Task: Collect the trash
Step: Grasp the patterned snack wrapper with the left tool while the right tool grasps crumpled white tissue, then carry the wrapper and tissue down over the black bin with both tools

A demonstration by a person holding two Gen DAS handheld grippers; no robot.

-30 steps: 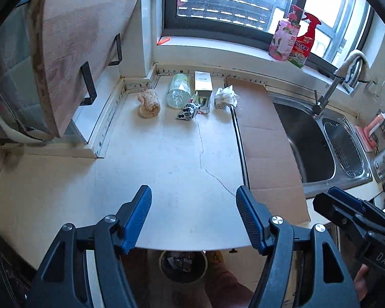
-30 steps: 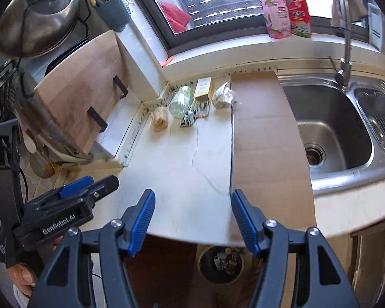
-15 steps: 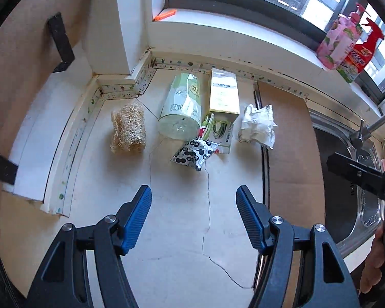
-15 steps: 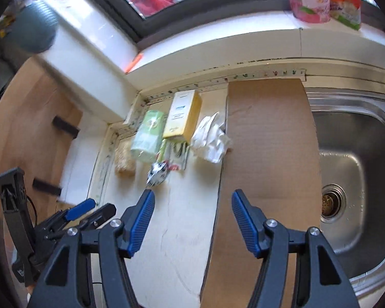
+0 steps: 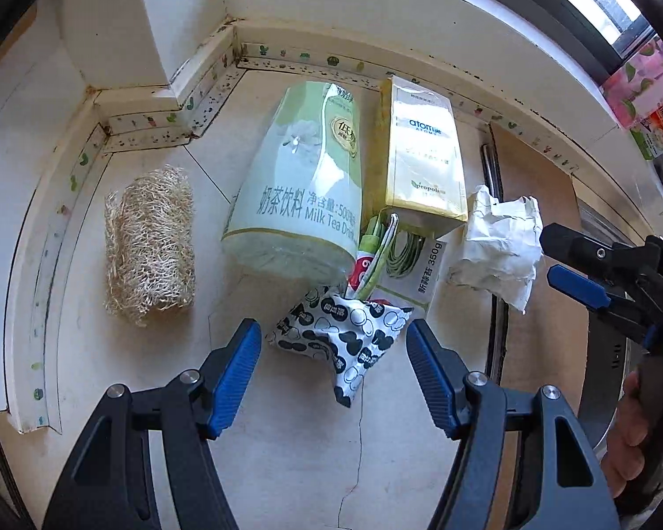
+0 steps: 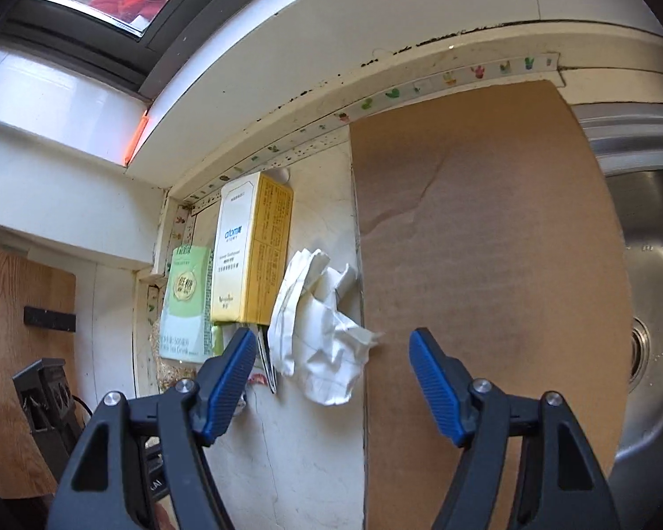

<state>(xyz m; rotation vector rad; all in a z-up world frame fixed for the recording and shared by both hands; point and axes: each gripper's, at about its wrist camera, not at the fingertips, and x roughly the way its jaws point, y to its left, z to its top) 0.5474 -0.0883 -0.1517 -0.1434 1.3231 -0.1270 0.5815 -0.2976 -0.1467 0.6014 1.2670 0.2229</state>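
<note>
crumpled paper wad (image 6: 320, 344), matt cardboard sheet (image 6: 486, 265)

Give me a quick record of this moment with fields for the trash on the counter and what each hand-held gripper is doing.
surface: cracked counter
trash: milk tea bottle lying down, yellow carton, black-and-white wrapper, crumpled paper
also there: loofah scrubber, cardboard sheet
left hand-held gripper: open, around the wrapper, nothing gripped
right hand-held gripper: open, jaws just widened, at the paper

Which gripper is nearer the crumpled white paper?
Right. The right gripper hangs open right over the crumpled white paper; the left gripper is beside it, over the black-and-white wrapper.
</note>
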